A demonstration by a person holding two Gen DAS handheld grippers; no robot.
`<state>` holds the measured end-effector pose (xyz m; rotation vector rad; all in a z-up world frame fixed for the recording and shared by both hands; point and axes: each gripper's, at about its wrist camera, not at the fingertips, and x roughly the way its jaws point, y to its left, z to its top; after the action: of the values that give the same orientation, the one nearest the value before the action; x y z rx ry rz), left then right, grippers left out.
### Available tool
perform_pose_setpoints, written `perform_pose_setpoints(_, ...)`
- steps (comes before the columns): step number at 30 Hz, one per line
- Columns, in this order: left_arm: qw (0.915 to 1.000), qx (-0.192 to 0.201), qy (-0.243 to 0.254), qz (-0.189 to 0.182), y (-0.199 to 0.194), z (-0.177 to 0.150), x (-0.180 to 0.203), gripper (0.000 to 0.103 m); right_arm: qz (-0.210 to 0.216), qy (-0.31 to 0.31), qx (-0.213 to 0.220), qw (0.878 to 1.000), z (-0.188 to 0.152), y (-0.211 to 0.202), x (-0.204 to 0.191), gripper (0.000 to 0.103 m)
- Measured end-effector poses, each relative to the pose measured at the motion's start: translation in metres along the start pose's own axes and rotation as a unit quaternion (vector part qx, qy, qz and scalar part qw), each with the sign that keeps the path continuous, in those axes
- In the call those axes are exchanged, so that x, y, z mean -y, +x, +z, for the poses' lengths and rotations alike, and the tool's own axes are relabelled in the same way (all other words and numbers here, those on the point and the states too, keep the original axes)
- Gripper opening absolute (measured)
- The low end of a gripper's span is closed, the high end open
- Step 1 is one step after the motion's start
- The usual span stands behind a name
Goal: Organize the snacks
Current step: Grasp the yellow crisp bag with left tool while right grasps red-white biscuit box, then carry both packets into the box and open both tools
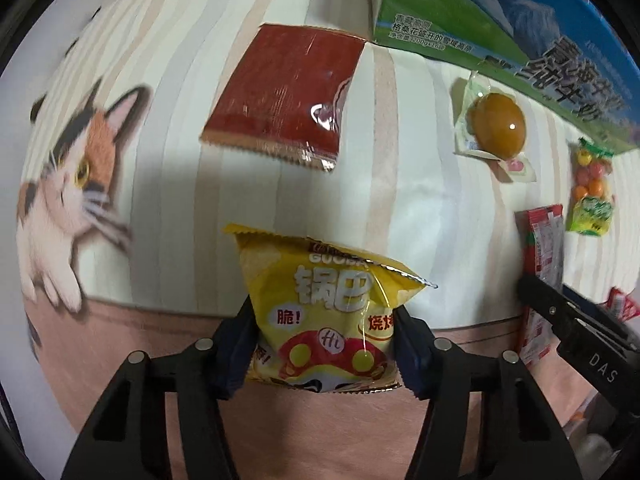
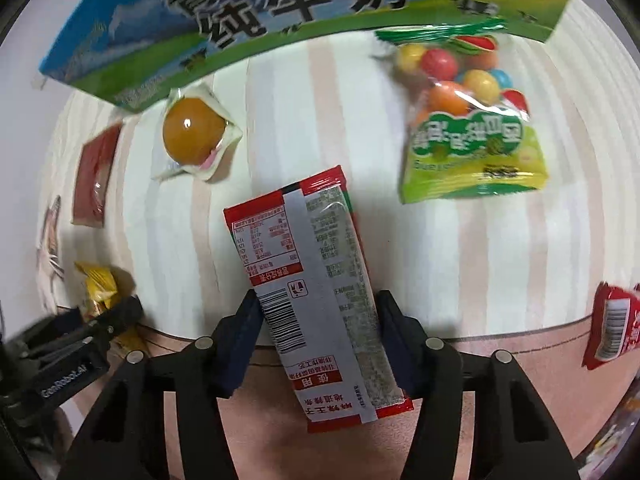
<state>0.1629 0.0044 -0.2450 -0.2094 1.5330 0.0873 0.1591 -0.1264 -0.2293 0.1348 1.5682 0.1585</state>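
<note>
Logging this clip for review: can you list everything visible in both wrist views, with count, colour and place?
yellow snack bag: 1, yellow with red print, between the left tongs' pads
red-and-white packet: 1, label side up, between the right tongs' pads
dark red packet: 1, flat on the cloth, far left
packed egg: 1, brown in clear wrap, by the milk carton
candy ball bag: 1, green with mixed-colour balls, far right
small red packet: 1, right edge
milk carton: 1, blue and green, at the back
cat-print cloth: 1, striped cream and pink, underneath
left tongs: 1, black
right tongs: 1, black
</note>
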Motion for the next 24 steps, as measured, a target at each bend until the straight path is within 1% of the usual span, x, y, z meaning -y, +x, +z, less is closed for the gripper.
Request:
perform_pose_setpoints(1, 0.9999, -0.002, -0.008, -0.006, 0.0, -0.005, -0.008, 0.056, 0.013, 0.012, 0.0, 1.0, -0.002, -0.003, 0.002, 0.059)
perform_pose_setpoints(4, 0.9995, -0.007, -0.025, -0.019, 0.0, -0.033, -0.006, 0.056, 0.052, 0.047, -0.012, 0.997, -0.005, -0.01, 0.019, 0.059)
perform_pose_setpoints(5, 0.9994, -0.009, -0.026, -0.019, 0.002, -0.038, -0.005, 0.056, 0.069, 0.059, -0.019, 0.996, -0.006, -0.012, 0.026, 0.059)
perform_pose_setpoints(6, 0.9994, -0.009, -0.027, -0.017, 0.004, -0.041, -0.005, 0.056, 0.082, 0.066, -0.031, 0.994, -0.004, -0.011, 0.048, 0.061)
perform_pose_setpoints(7, 0.9996, -0.008, -0.026, -0.012, 0.006, -0.046, -0.004, 0.056, 0.09, 0.067, -0.046, 0.993, -0.005, -0.009, 0.049, 0.065)
perform_pose_setpoints(8, 0.9997, -0.006, -0.024, -0.008, 0.008, -0.049, -0.004, 0.056, 0.092, 0.063, -0.05, 0.992, -0.008, -0.007, 0.043, 0.07)
perform_pose_setpoints(9, 0.9997, -0.004, -0.024, -0.006, 0.012, -0.05, -0.005, 0.056, 0.088, 0.055, -0.048, 0.993, -0.009, -0.009, 0.043, 0.074)
perform_pose_setpoints(10, 0.9997, -0.003, -0.023, -0.004, 0.013, -0.051, -0.005, 0.056, 0.078, 0.045, -0.046, 0.995, -0.009, -0.012, 0.04, 0.083)
perform_pose_setpoints(11, 0.9997, -0.003, -0.024, -0.003, 0.014, -0.052, -0.004, 0.056, 0.066, 0.032, -0.044, 0.996, -0.007, -0.013, 0.037, 0.085)
perform_pose_setpoints(13, 0.9997, -0.002, -0.026, -0.002, 0.015, -0.056, -0.004, 0.056, 0.044, 0.01, -0.05, 0.998, -0.006, -0.008, 0.031, 0.085)
perform_pose_setpoints(14, 0.9997, -0.001, -0.025, 0.0, 0.019, -0.051, -0.002, 0.056, 0.035, 0.004, -0.051, 0.998, -0.005, 0.001, 0.015, 0.085)
perform_pose_setpoints(16, 0.9997, 0.002, -0.024, 0.005, 0.018, -0.052, 0.004, 0.056, 0.008, -0.015, -0.048, 0.999, -0.008, 0.007, 0.002, 0.086)
perform_pose_setpoints(18, 0.9997, 0.005, -0.021, 0.01, 0.016, -0.043, 0.007, 0.056, -0.023, -0.034, -0.034, 0.999, -0.011, 0.012, -0.01, 0.084)
perform_pose_setpoints(20, 0.9997, 0.008, -0.02, 0.015, 0.012, -0.035, 0.013, 0.055, -0.054, -0.061, -0.018, 0.997, -0.015, 0.013, -0.022, 0.067)
perform_pose_setpoints(21, 0.9996, 0.01, -0.02, 0.018, 0.01, -0.038, 0.014, 0.054, -0.057, -0.07, -0.011, 0.996, -0.019, 0.012, -0.028, 0.061)
perform_pose_setpoints(22, 0.9996, 0.011, -0.019, 0.019, 0.013, -0.023, 0.02, 0.054, -0.055, -0.077, -0.004, 0.996, -0.02, 0.008, -0.03, 0.054)
perform_pose_setpoints(24, 0.9995, 0.013, -0.021, 0.018, 0.009, -0.026, 0.023, 0.052, -0.043, -0.072, 0.0, 0.996, -0.022, 0.004, -0.033, 0.05)
